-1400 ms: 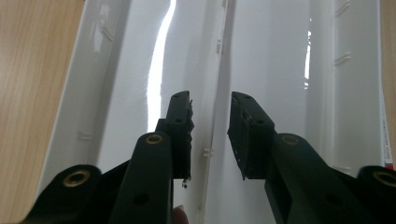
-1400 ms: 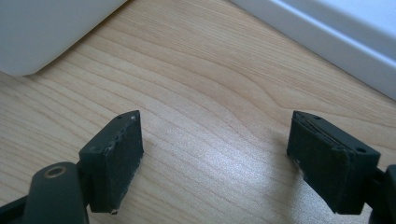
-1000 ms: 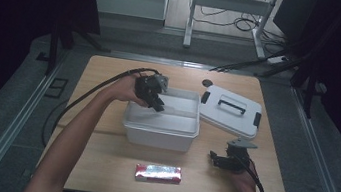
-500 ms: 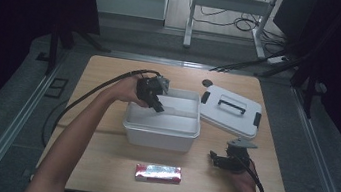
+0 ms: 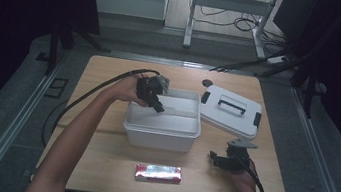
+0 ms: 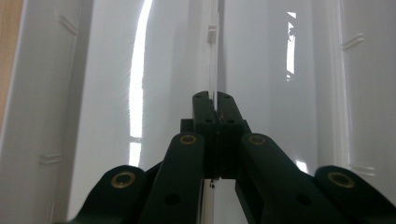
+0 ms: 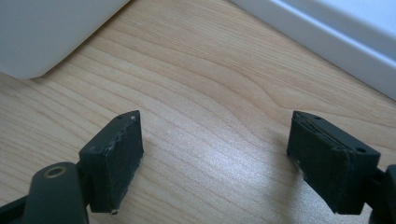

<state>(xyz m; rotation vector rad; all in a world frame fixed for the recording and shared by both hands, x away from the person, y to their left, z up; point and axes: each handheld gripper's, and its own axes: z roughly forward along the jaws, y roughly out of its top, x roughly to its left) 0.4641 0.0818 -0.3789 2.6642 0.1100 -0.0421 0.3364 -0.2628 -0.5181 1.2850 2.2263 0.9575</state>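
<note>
Left tool [image 6: 215,99] newly tight around divider [image 5: 179,111]

Left forearm, bare, enters from the bottom left of the high view and extends diagonally up and to the right. Its hand grasps the left black two-jaw gripper [image 5: 158,106], which tilts down and to the right, a black cable trailing from its back. In the left gripper view the jaws of this gripper [image 6: 214,99] have just been closing and now stand pressed together at the tips. Right hand enters at the bottom right of the high view and holds the right black two-jaw gripper [image 5: 213,158] low, pointing left. In the right gripper view its jaws [image 7: 212,156] stand wide apart.
</note>
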